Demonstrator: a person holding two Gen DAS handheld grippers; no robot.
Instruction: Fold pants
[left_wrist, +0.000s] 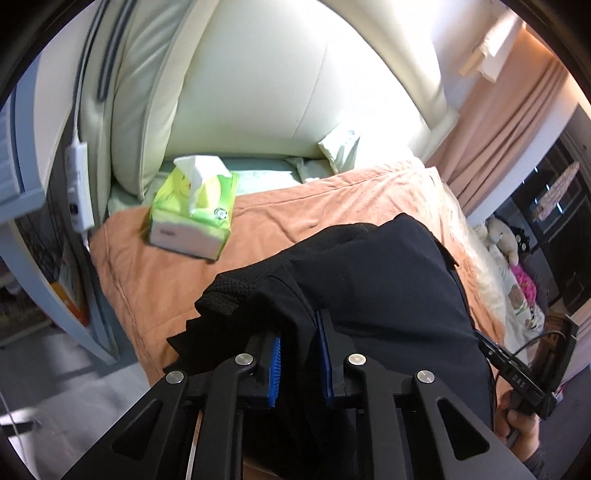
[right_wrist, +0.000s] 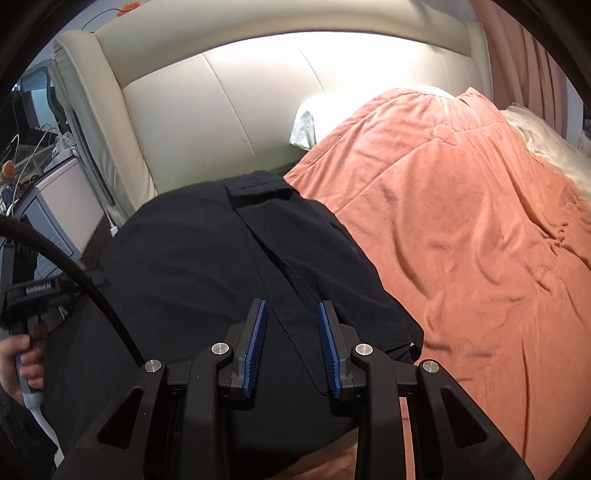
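**Both grippers at the near edge of the pants, ready to carry a fold toward the headboard**

The black pants (left_wrist: 388, 280) lie on the bed's orange blanket (left_wrist: 155, 280), along the near edge, bunched and partly doubled over. From both wrist views the cloth runs away from the fingers toward the cream headboard (right_wrist: 229, 110), so the long axis appears to lie roughly along the line each gripper points.

The left gripper (left_wrist: 298, 326) is clenched on a raised ridge of the black cloth: the fabric stands between its blue pads (left_wrist: 275, 365) and is pinched there, beside a mesh-textured part at the near left of the garment. The right gripper (right_wrist: 291, 314) has its jaws narrowed around a seamed strip of the pants; the strip lies between the pads, but whether they press on it cannot be told.

The grippers sit side by side on the same near edge, each visible at the margin of the other's view, neither clearly nearer to the garment's far end.

A green tissue pack (left_wrist: 194, 210) rests near the bed's far left corner, apart from the cloth; a fold carried that way should, I judge, stop short of it.
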